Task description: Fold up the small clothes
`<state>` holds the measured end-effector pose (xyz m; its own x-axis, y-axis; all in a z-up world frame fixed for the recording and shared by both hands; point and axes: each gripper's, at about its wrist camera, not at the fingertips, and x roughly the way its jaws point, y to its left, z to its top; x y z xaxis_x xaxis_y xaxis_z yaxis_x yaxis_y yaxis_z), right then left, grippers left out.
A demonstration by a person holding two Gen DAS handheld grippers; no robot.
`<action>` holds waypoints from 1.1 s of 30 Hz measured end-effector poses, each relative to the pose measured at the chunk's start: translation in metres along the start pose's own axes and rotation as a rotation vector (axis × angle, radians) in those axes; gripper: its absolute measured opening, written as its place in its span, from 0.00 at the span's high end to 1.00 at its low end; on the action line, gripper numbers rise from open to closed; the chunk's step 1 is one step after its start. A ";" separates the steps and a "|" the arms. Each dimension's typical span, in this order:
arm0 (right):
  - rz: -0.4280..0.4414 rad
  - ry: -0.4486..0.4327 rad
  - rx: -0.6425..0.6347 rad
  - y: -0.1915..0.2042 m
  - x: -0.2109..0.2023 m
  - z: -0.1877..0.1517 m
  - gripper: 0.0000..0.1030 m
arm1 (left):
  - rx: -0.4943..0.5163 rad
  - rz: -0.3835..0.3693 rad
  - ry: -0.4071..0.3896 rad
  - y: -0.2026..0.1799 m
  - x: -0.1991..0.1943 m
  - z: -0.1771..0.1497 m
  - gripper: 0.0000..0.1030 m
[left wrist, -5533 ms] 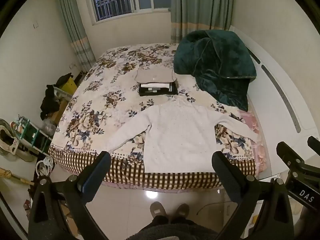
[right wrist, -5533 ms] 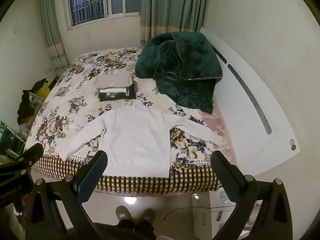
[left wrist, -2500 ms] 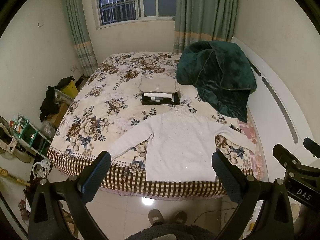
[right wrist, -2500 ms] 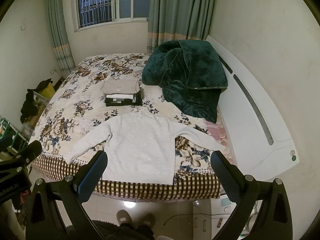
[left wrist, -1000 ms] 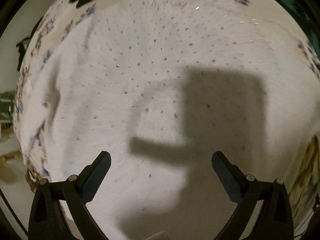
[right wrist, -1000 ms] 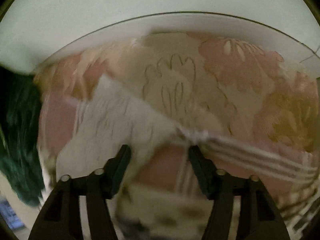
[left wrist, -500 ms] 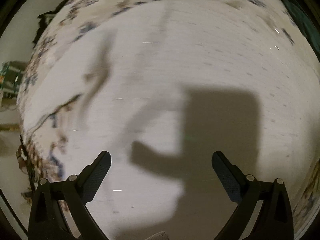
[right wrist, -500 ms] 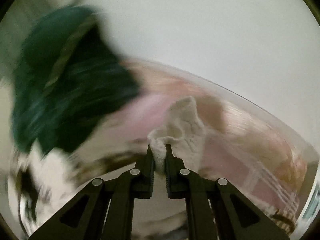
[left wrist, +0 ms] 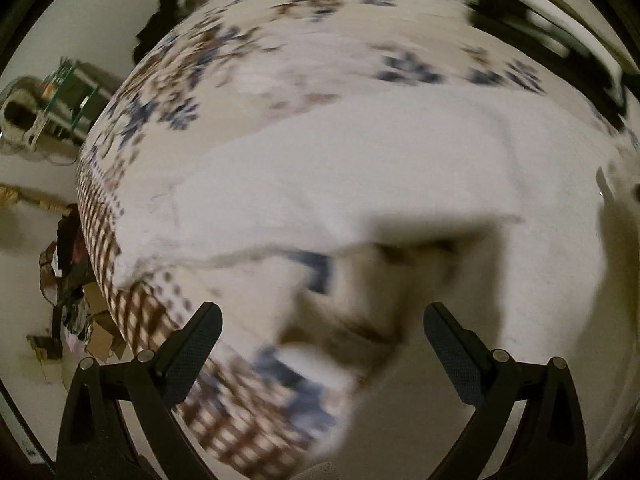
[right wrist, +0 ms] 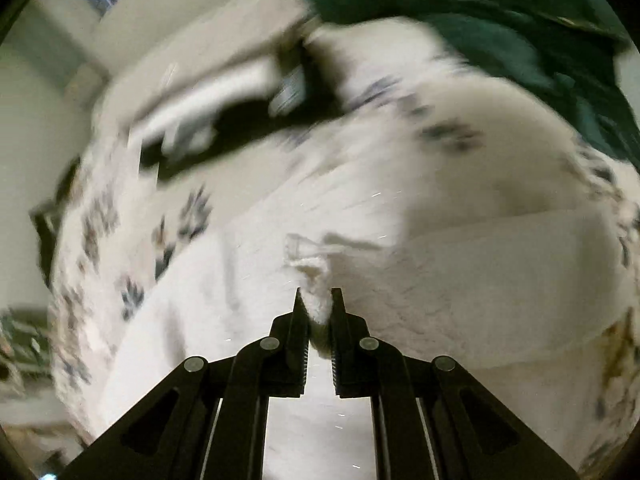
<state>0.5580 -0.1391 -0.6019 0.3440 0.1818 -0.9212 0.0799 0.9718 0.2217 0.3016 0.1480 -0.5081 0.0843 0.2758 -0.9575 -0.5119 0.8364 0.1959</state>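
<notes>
A white knit sweater lies spread on the floral bedspread; its left sleeve runs toward the bed's checked edge. My left gripper is open and empty, low over the sleeve and the sweater's side. My right gripper is shut on the right sleeve's cuff and holds it over the sweater's body, the sleeve trailing off to the right. Both views are motion-blurred.
A stack of folded clothes sits on the bed beyond the sweater; it also shows in the left wrist view. A dark green blanket is heaped at the far right. Clutter and a rack stand on the floor left of the bed.
My right gripper closed on the right sleeve cuff and has carried it from the bed's right edge over the sweater's body. My left gripper has slid left toward the left sleeve, staying open.
</notes>
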 end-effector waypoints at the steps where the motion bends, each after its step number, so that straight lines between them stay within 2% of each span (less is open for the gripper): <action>1: -0.013 0.009 -0.022 0.017 0.012 -0.006 0.91 | -0.018 0.003 -0.004 0.013 0.006 0.005 0.00; 3: -0.048 0.025 -0.073 0.064 0.037 -0.017 0.91 | -0.049 0.003 -0.009 0.032 0.016 0.012 0.00; 6: -0.085 0.020 -0.128 0.106 0.056 -0.029 0.91 | -0.101 0.004 0.004 0.055 0.029 0.018 0.00; 9: -0.109 0.035 -0.169 0.129 0.068 -0.034 0.91 | -0.157 -0.008 0.026 0.079 0.038 0.022 0.00; 10: -0.105 0.065 -0.163 0.131 0.075 -0.035 0.86 | -0.175 -0.016 0.029 0.087 0.039 0.022 0.00; 11: -0.074 0.110 -0.143 0.127 0.076 -0.034 0.85 | -0.199 -0.031 0.038 0.096 0.040 0.022 0.00; 12: -0.027 0.151 -0.115 0.113 0.070 -0.030 0.69 | -0.224 -0.054 0.047 0.101 0.041 0.020 0.00; 13: 0.016 0.175 -0.086 0.103 0.066 -0.028 0.46 | -0.276 -0.107 0.061 0.112 0.045 0.017 0.00; 14: 0.065 0.186 -0.034 0.086 0.057 -0.029 0.37 | -0.329 -0.162 0.079 0.121 0.050 0.014 0.00; 15: 0.054 0.177 -0.007 0.074 0.048 -0.030 0.25 | -0.379 -0.213 0.098 0.129 0.056 0.012 0.00; 16: 0.031 0.168 0.013 0.057 0.036 -0.031 0.24 | -0.425 -0.263 0.116 0.135 0.063 0.010 0.00; 17: 0.012 0.165 0.027 0.039 0.026 -0.035 0.24 | -0.500 -0.354 0.141 0.144 0.075 0.008 0.00; 18: -0.010 0.167 0.038 0.027 0.019 -0.038 0.24 | -0.555 -0.399 0.160 0.150 0.083 0.007 0.00; 20: -0.073 0.185 0.079 -0.012 0.003 -0.050 0.24 | -0.745 -0.520 0.173 0.170 0.102 0.003 0.00; 21: -0.098 0.195 0.092 -0.027 -0.001 -0.056 0.24 | -0.822 -0.555 0.152 0.178 0.108 0.001 0.00; 23: -0.160 0.208 0.106 -0.052 -0.007 -0.067 0.24 | -0.961 -0.580 0.111 0.195 0.117 0.002 0.03; 25: -0.196 0.226 0.127 -0.074 -0.009 -0.077 0.24 | -1.046 -0.568 0.075 0.204 0.120 0.004 0.13; 26: -0.209 0.233 0.144 -0.084 -0.008 -0.082 0.24 | -1.051 -0.542 0.076 0.207 0.121 0.009 0.32; 27: -0.217 0.238 0.157 -0.089 -0.008 -0.085 0.24 | -1.041 -0.507 0.071 0.209 0.121 0.012 0.70; 28: -0.226 0.244 0.174 -0.097 -0.007 -0.089 0.24 | -1.018 -0.468 0.061 0.209 0.118 0.016 0.91; 31: -0.267 0.246 0.179 -0.105 -0.005 -0.093 0.24 | -0.913 -0.400 -0.018 0.206 0.097 0.030 0.94; 33: -0.342 0.241 0.148 -0.106 -0.005 -0.093 0.24 | -0.787 -0.350 -0.098 0.197 0.069 0.046 0.94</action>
<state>0.4609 -0.2291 -0.6501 0.0474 -0.0996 -0.9939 0.2905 0.9534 -0.0817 0.2458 0.3538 -0.5259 0.4020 0.1335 -0.9058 -0.8827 0.3194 -0.3447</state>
